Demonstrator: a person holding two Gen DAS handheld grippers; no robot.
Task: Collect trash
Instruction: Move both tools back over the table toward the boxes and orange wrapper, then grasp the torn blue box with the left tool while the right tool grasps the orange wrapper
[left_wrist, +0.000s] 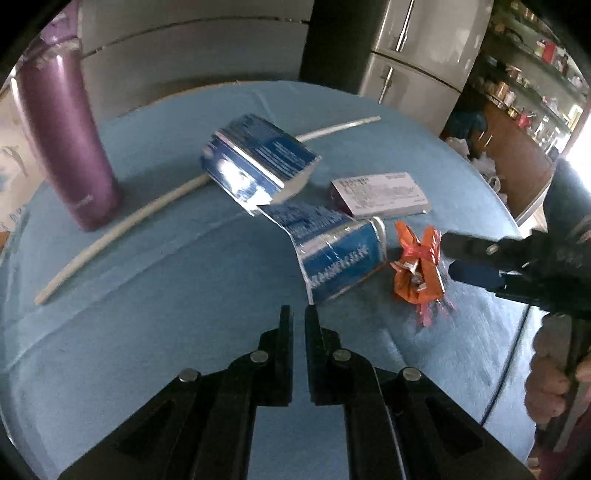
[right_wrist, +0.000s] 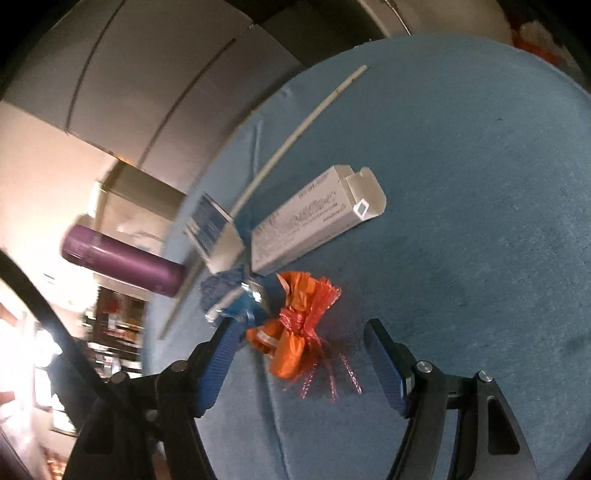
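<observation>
On the blue cloth lies a long blue and silver foil wrapper (left_wrist: 332, 251), curled up at its far end. Just short of its near corner, my left gripper (left_wrist: 299, 314) is shut, and I see only cloth in the narrow slit between its fingers. A crumpled orange wrapper (left_wrist: 417, 269) with red fringe sits right of the foil. My right gripper (right_wrist: 300, 323) stands open around the orange wrapper (right_wrist: 295, 336), its blue pads apart from it on both sides. In the left wrist view the right gripper (left_wrist: 448, 256) comes in from the right edge.
A white carton (left_wrist: 380, 194) lies behind the orange wrapper. A tall purple bottle (left_wrist: 70, 147) stands at the left, and a long white stick (left_wrist: 129, 225) runs across the cloth (left_wrist: 147, 332). A hand (left_wrist: 550, 376) and cable are at the right; a fridge (left_wrist: 417, 55) is behind.
</observation>
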